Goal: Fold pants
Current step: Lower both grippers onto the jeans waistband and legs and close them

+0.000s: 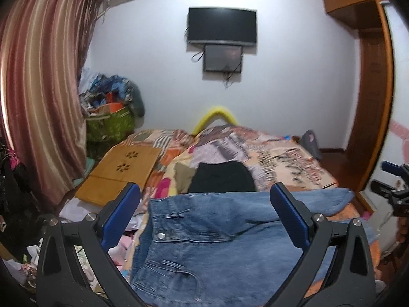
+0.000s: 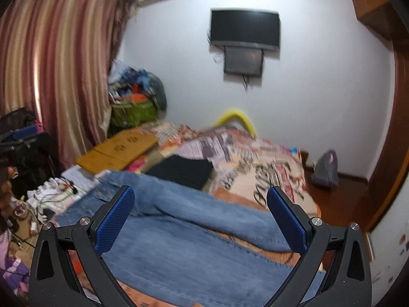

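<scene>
Bedroom, cluttered, with a bed under a busy patchwork-print bedspread (image 1: 286, 158) as our working surface. Nearest us, the left gripper (image 1: 205, 206) hangs above the waistband end of the faded blue denim jeans (image 1: 217, 232), its blue-padded fingers (image 1: 120, 217) spread wide and holding nothing. Our right gripper (image 2: 200, 204) hovers over the leg end of the same jeans (image 2: 184, 232), jaws equally wide apart and empty. The jeans lie stretched crosswise over the near edge of the bed, metal button up, legs side by side; we judge the fold not yet begun, or at most the legs brought together, with the lengthwise folding all left to do. Just beyond lies a folded black garment (image 1: 222, 176), perhaps one already finished. Farther off rest a flat wooden board with flower-shaped cut-outs (image 1: 122, 171), a striped pink-and-gold curtain (image 1: 43, 84) and a black wall-mounted television (image 1: 222, 26).
</scene>
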`<action>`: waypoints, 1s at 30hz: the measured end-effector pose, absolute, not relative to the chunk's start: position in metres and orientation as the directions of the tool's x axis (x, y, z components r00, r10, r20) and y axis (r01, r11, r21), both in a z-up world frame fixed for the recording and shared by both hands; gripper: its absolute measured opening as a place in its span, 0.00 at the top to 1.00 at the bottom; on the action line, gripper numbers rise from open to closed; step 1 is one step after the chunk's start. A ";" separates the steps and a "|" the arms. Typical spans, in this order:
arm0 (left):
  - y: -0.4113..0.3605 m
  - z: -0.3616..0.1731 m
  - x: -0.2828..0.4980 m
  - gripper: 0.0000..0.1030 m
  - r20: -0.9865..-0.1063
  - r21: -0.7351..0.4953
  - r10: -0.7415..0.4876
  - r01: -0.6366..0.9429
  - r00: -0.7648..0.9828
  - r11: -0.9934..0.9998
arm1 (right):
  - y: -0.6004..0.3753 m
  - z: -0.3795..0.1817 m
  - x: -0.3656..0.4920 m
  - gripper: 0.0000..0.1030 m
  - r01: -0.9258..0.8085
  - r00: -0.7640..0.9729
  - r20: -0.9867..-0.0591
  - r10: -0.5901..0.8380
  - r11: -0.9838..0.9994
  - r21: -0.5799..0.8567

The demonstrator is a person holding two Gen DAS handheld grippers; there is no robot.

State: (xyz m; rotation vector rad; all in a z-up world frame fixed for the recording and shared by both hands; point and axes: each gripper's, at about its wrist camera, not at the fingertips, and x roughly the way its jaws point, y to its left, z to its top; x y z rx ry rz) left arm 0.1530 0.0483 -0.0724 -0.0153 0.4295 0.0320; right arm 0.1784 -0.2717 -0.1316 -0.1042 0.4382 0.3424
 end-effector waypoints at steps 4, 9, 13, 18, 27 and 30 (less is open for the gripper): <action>0.074 -0.097 0.197 0.00 -0.458 -0.070 0.005 -0.041 0.889 0.997 | -0.290 -0.156 0.212 0.00 -0.308 0.822 -0.508 0.257 0.951 -0.018; 0.101 -0.127 0.251 0.04 -0.517 -0.071 0.058 -0.110 0.854 0.991 | -0.314 -0.188 0.256 0.00 -0.256 0.780 -0.595 0.194 0.966 -0.020; 0.124 -0.161 0.298 0.08 -0.584 -0.029 0.124 -0.173 0.802 0.984 | -0.333 -0.215 0.294 0.01 -0.198 0.722 -0.671 0.172 0.979 0.037; 0.144 -0.209 0.348 0.14 -0.675 -0.008 0.153 -0.214 0.722 0.977 | -0.338 -0.244 0.332 0.01 -0.156 0.676 -0.722 0.146 0.986 0.053; 0.173 -0.281 0.413 0.31 -0.816 -0.010 0.114 -0.211 0.566 0.977 | -0.320 -0.282 0.403 0.01 -0.244 0.587 -0.789 0.182 0.969 0.042; 0.191 -0.293 0.424 0.35 -0.841 -0.028 0.105 -0.237 0.530 0.971 | -0.307 -0.294 0.424 0.02 -0.316 0.535 -0.819 0.209 0.948 0.035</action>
